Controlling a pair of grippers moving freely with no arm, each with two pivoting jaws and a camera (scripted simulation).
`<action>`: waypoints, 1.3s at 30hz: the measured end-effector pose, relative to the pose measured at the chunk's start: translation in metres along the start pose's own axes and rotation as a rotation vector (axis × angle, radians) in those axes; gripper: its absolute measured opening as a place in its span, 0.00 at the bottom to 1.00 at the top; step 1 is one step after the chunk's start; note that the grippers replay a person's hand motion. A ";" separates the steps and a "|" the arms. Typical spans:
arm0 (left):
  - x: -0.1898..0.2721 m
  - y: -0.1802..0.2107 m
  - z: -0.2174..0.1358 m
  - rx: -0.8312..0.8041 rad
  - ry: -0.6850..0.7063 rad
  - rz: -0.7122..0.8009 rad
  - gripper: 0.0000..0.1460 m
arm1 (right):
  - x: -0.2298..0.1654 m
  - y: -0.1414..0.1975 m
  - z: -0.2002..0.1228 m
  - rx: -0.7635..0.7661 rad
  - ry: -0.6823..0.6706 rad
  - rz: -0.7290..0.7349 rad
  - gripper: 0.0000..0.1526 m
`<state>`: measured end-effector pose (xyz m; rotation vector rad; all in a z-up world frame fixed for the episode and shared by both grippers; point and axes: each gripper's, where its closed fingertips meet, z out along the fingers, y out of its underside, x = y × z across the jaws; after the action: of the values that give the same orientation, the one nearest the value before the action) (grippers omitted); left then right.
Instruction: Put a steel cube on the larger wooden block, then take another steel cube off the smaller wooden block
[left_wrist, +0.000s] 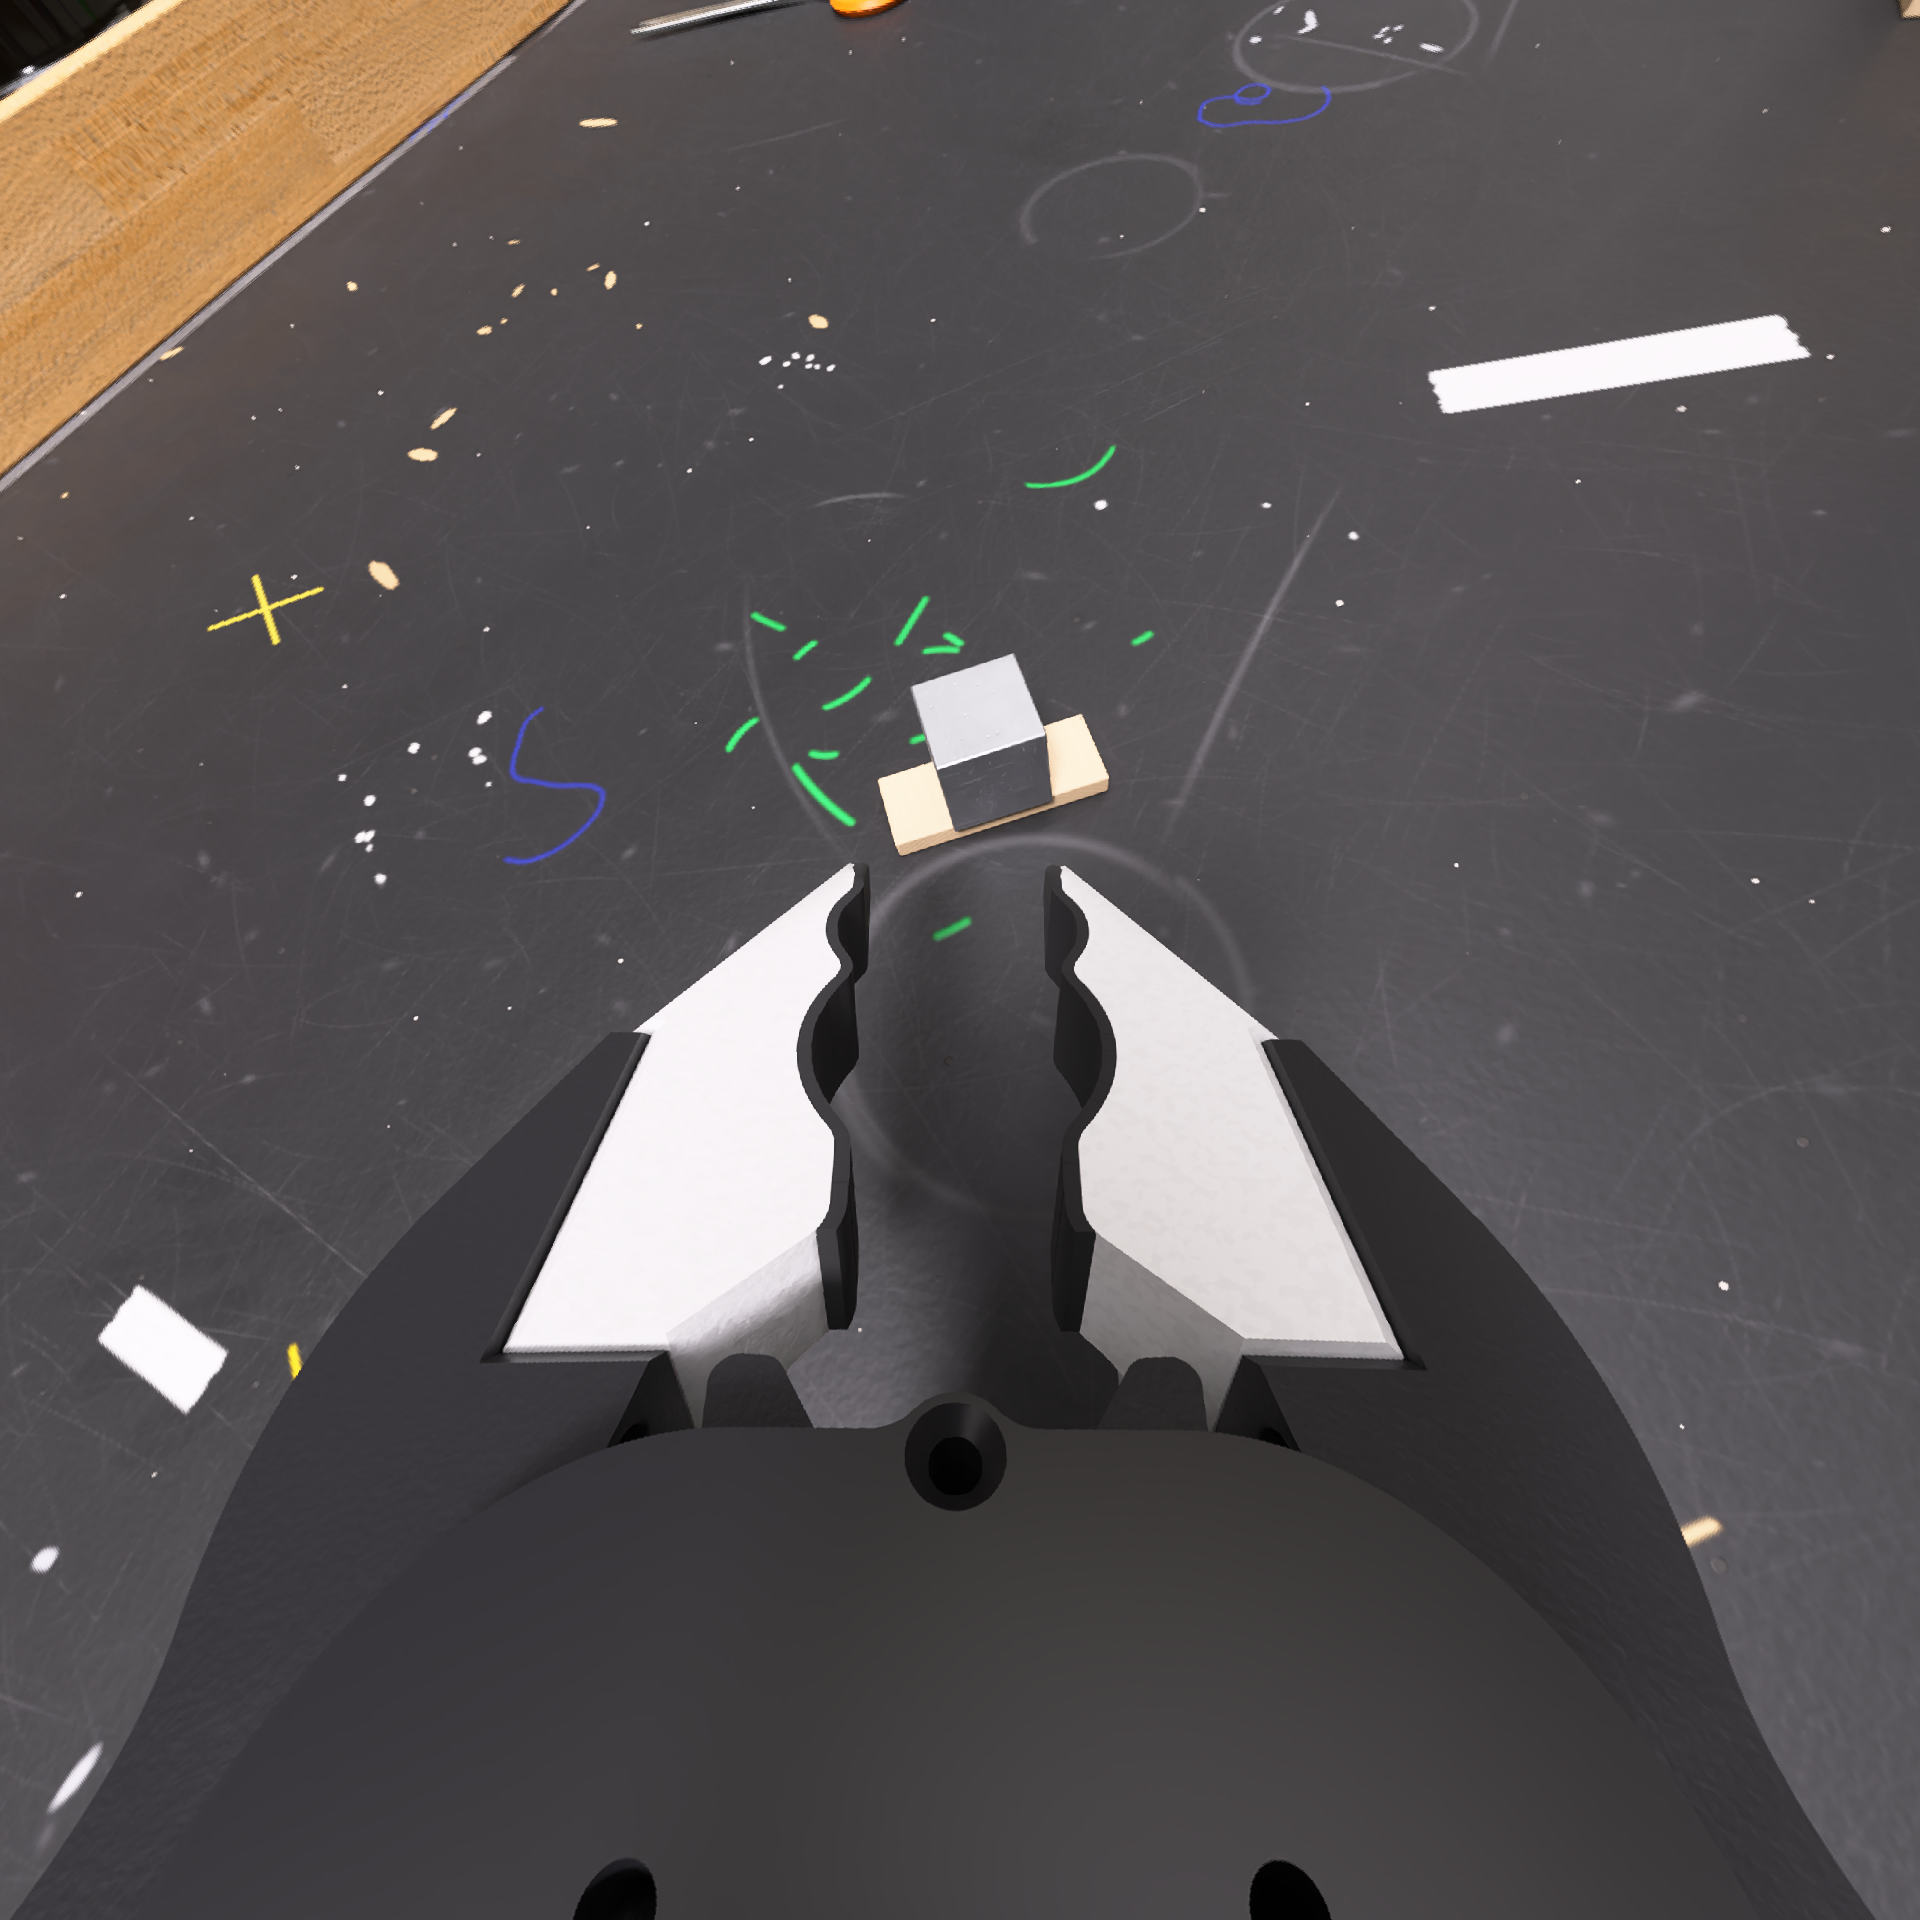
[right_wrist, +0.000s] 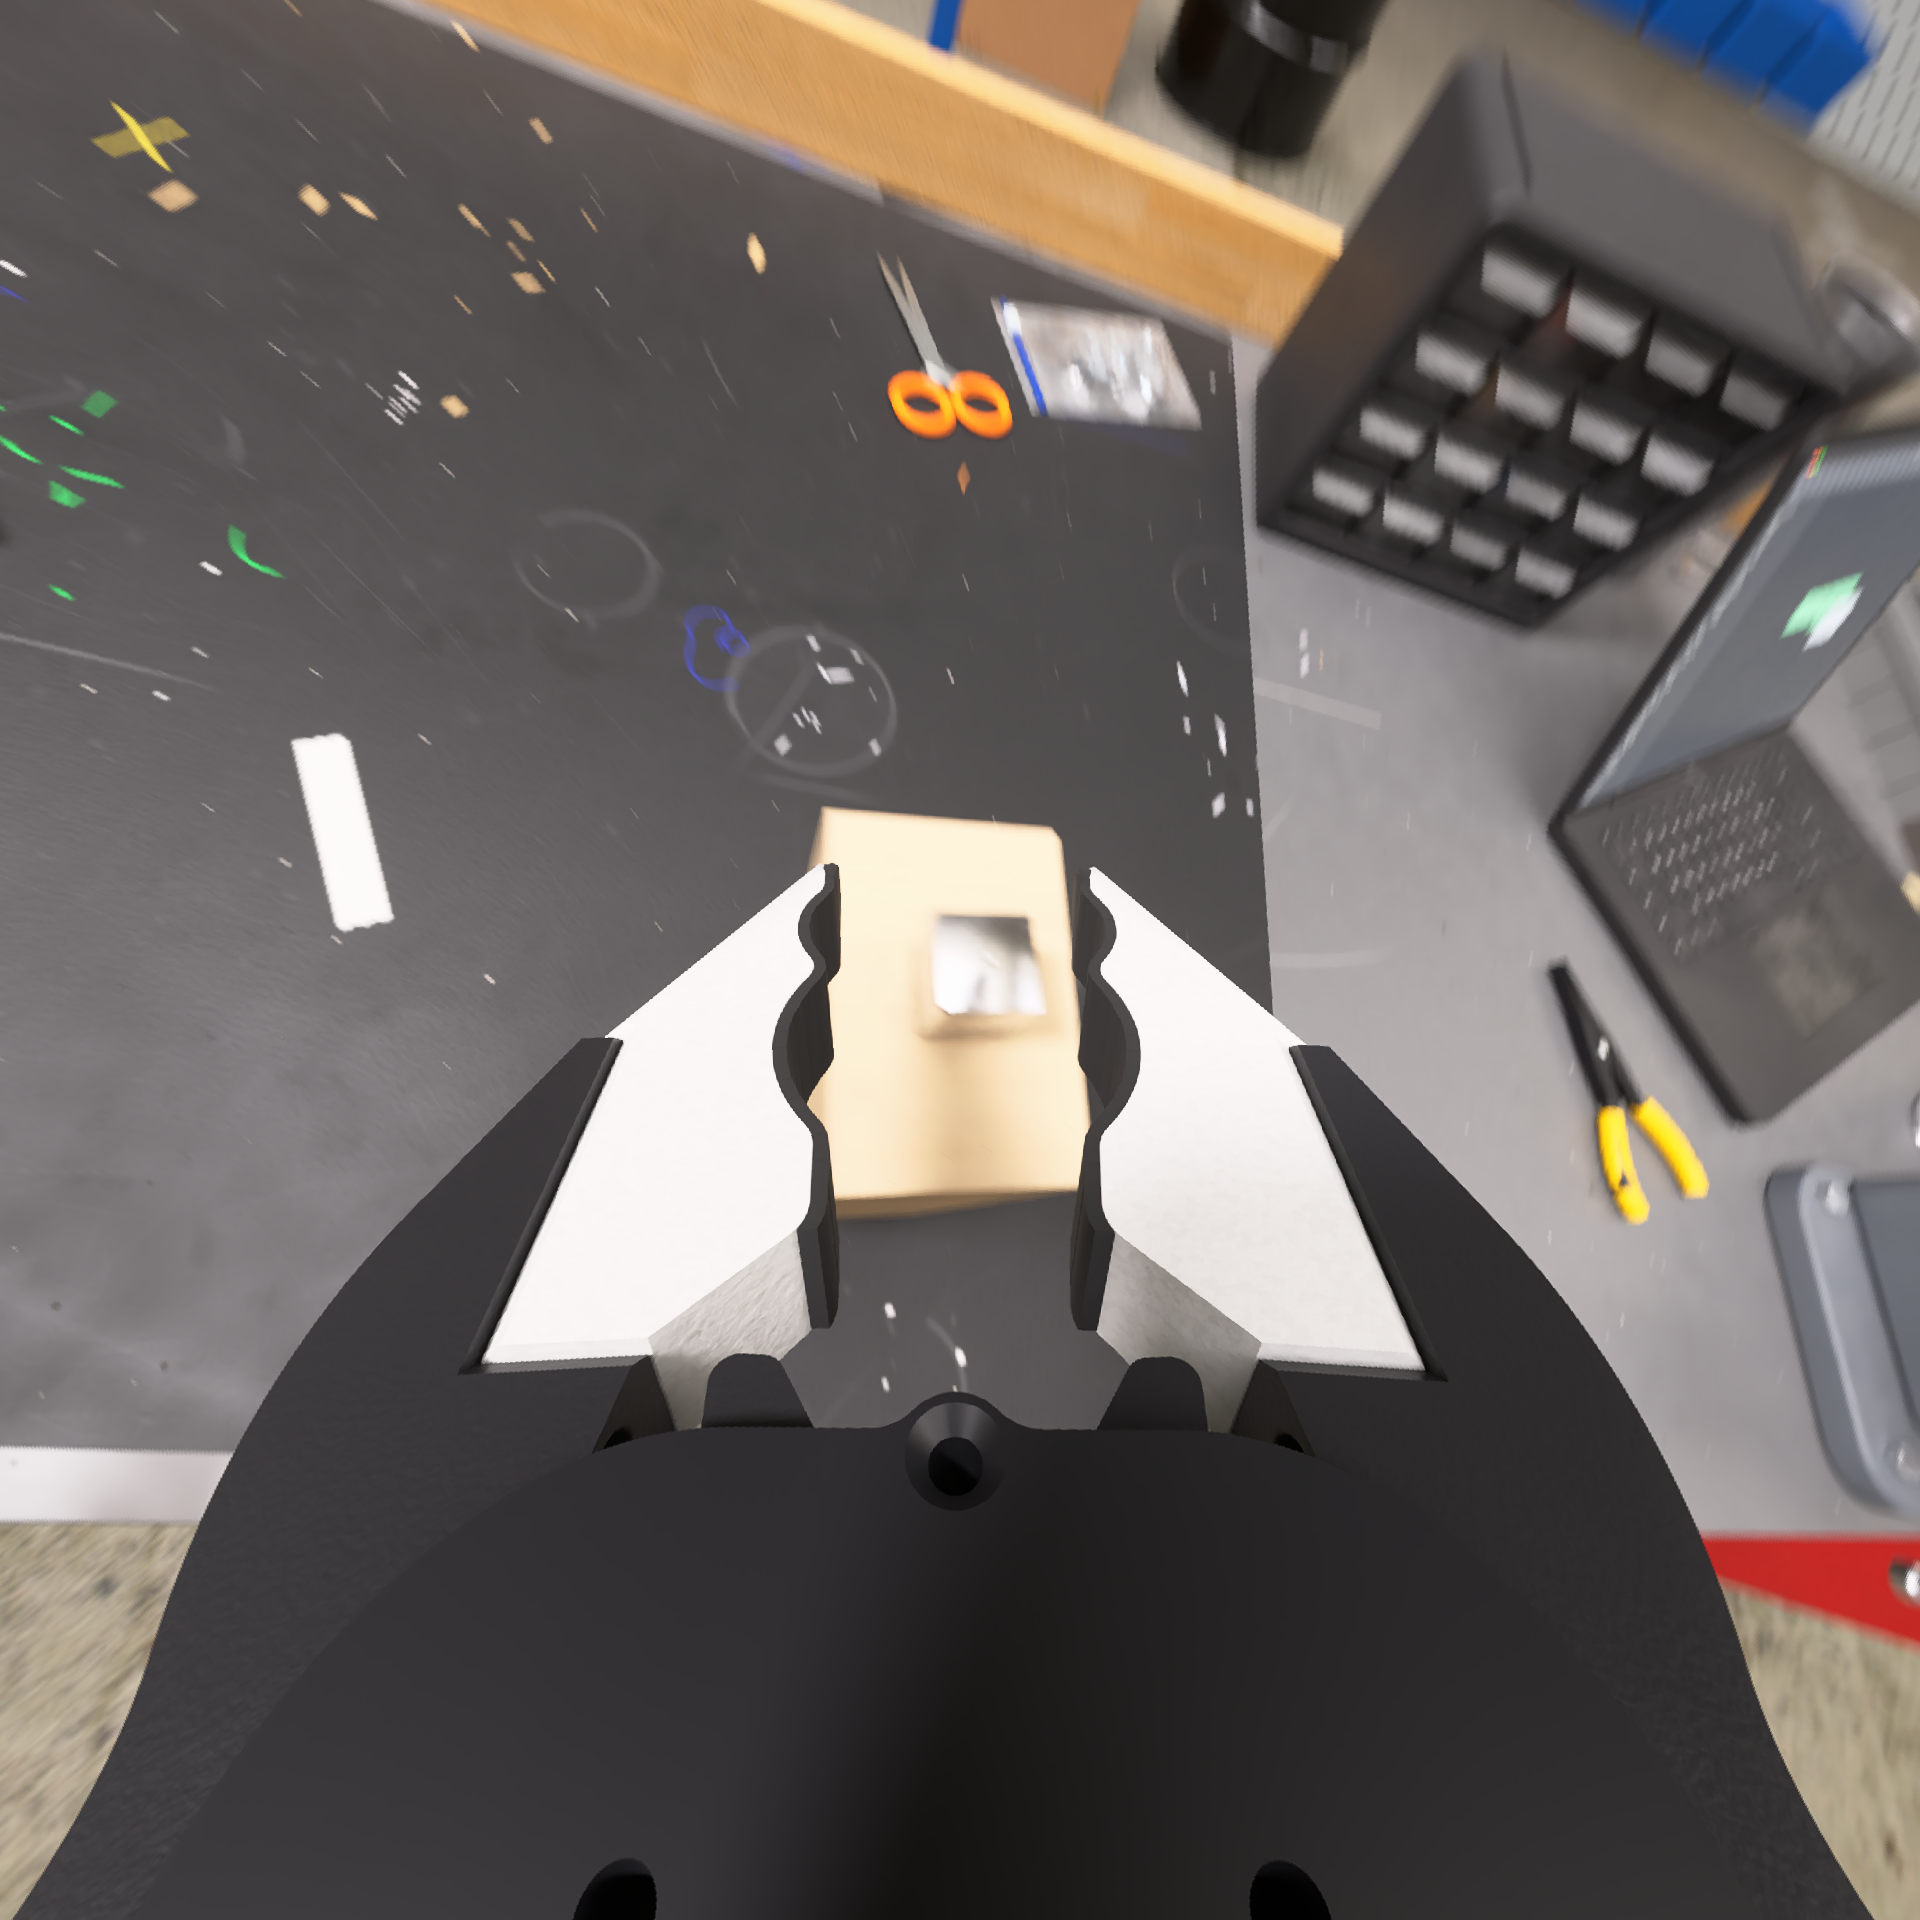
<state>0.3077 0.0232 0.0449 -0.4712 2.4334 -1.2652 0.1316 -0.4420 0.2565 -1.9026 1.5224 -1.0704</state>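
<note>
In the left wrist view a steel cube (left_wrist: 979, 740) sits on the smaller, flat wooden block (left_wrist: 992, 787) on the dark mat. My left gripper (left_wrist: 954, 878) is open and empty, a short way in front of that block. In the right wrist view another steel cube (right_wrist: 985, 975) rests on top of the larger wooden block (right_wrist: 951, 1101). My right gripper (right_wrist: 958, 878) is open and empty, held above that block, with the cube showing between its fingers.
A wooden rail (left_wrist: 156, 177) runs along the mat's far left. White tape strips (left_wrist: 1616, 364) lie on the mat. Orange-handled scissors (right_wrist: 940, 374), a dark parts organiser (right_wrist: 1538, 416), a laptop (right_wrist: 1756, 831) and yellow pliers (right_wrist: 1631, 1112) lie to the right, past the mat's edge.
</note>
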 end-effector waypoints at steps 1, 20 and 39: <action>0.000 0.000 0.000 -0.001 -0.002 -0.002 0.23 | -0.015 -0.013 -0.005 0.047 -0.001 -0.032 0.30; -0.008 -0.002 -0.005 0.013 -0.021 -0.004 0.22 | -0.449 -0.055 0.231 0.058 -0.643 -0.295 0.34; -0.002 -0.003 -0.003 0.013 -0.008 0.008 0.23 | -0.240 -0.084 0.084 0.218 -0.325 -0.225 0.18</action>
<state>0.3085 0.0246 0.0498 -0.4622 2.4170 -1.2726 0.2305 -0.1980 0.2049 -2.0072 0.9918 -0.9192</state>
